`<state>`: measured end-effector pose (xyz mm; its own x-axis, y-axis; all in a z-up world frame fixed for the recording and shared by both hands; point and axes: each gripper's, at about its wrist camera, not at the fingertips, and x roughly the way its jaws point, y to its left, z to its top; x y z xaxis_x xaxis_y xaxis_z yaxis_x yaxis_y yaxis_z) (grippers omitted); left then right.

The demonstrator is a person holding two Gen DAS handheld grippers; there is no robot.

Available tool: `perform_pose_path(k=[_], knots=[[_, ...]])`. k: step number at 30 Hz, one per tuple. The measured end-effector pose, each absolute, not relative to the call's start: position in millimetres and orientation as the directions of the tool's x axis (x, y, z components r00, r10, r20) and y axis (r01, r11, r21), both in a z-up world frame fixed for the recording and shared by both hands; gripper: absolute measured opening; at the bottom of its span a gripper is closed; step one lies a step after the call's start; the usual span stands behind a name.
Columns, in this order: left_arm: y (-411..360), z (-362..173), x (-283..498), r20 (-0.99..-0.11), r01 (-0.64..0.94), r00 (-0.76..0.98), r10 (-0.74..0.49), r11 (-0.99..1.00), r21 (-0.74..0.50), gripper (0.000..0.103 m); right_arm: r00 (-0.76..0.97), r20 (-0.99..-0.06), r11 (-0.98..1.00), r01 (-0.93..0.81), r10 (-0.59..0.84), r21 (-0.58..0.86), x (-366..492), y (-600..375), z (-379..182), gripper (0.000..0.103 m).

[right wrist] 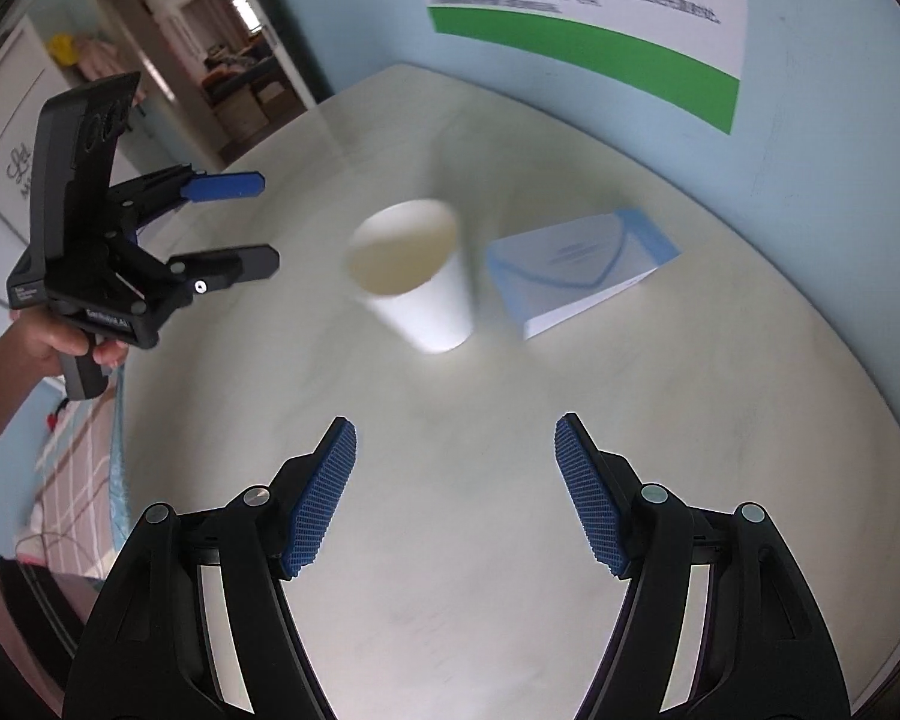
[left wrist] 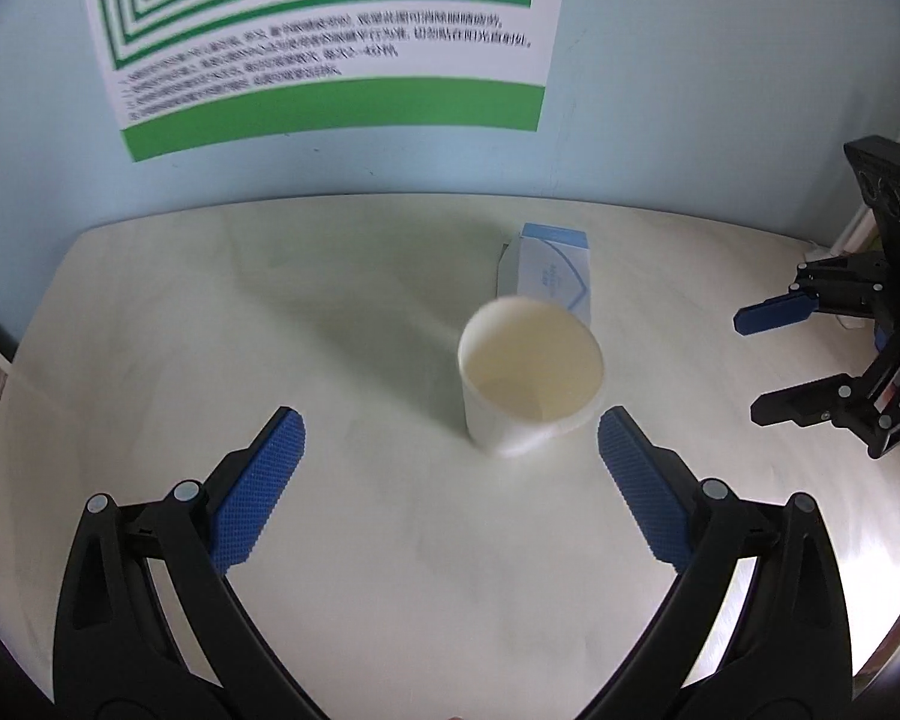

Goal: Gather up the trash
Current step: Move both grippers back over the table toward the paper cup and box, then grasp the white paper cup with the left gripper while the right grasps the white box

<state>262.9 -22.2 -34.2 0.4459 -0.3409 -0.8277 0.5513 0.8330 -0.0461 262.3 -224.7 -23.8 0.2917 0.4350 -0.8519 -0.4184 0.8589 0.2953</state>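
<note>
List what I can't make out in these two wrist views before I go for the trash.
- Paper cup: blurred in both views; whether anything is inside is unclear.
- Blue-and-white packet: print too small and smeared; in the left wrist view the cup hides its near end.
- Poster: top cut off by the frame edge, text unreadable.
- No bin visible.

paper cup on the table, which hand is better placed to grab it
Left, probably. The paper cup stands just ahead of the open left tongs, near one pad; the right tongs, also open, sit farther back.
</note>
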Motion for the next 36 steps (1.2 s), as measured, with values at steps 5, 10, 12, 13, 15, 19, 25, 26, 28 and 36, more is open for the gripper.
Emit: perform_pose_path(k=[5, 10, 12, 13, 15, 19, 25, 26, 28, 36], knots=[[-42, -63, 300, -0.871, 0.560, 0.373, -0.321, 0.826, -0.065, 0.088, 0.286, -0.853, 0.879, -0.336, 0.437, 0.338, 305, -237, -48, 0.070], [-48, -90, 322, -0.910, 0.555, 0.276, -0.310, 0.824, -0.112, 0.061, 0.260, -0.847, 0.882, -0.227, 0.463, 0.413, 341, -239, -73, 0.071], [-50, -99, 322, -0.923, 0.575, 0.250, -0.292, 0.812, -0.101, 0.047, 0.257, -0.844, 0.881, -0.189, 0.471, 0.434, 350, -237, -79, 0.072], [-50, -102, 322, -0.924, 0.583, 0.243, -0.294, 0.806, -0.103, 0.037, 0.253, -0.842, 0.879, -0.169, 0.477, 0.447, 354, -236, -81, 0.072], [-49, -107, 320, -0.930, 0.595, 0.234, -0.282, 0.798, -0.092, 0.020, 0.246, -0.840, 0.875, -0.143, 0.484, 0.462, 360, -230, -84, 0.073], [-34, -115, 316, -0.933, 0.588, 0.217, -0.288, 0.801, -0.110, 0.004, 0.215, -0.865, 0.891, -0.121, 0.454, 0.437, 372, -213, -93, 0.076], [12, -112, 306, -0.929, 0.536, 0.240, -0.283, 0.836, -0.116, 0.001, 0.205, -0.887, 0.909, -0.042, 0.414, 0.415, 385, -194, -101, 0.077], [20, -111, 305, -0.929, 0.526, 0.240, -0.282, 0.842, -0.119, 0.001, 0.202, -0.895, 0.916, -0.040, 0.399, 0.399, 389, -187, -102, 0.077], [38, -109, 299, -0.929, 0.504, 0.244, -0.276, 0.855, -0.121, 0.001, 0.205, -0.906, 0.929, -0.058, 0.369, 0.366, 392, -177, -103, 0.077], [102, -104, 272, -0.934, 0.416, 0.266, -0.239, 0.902, -0.112, 0.001, 0.153, -0.949, 0.955, -0.150, 0.276, 0.254, 392, -139, -107, 0.077]])
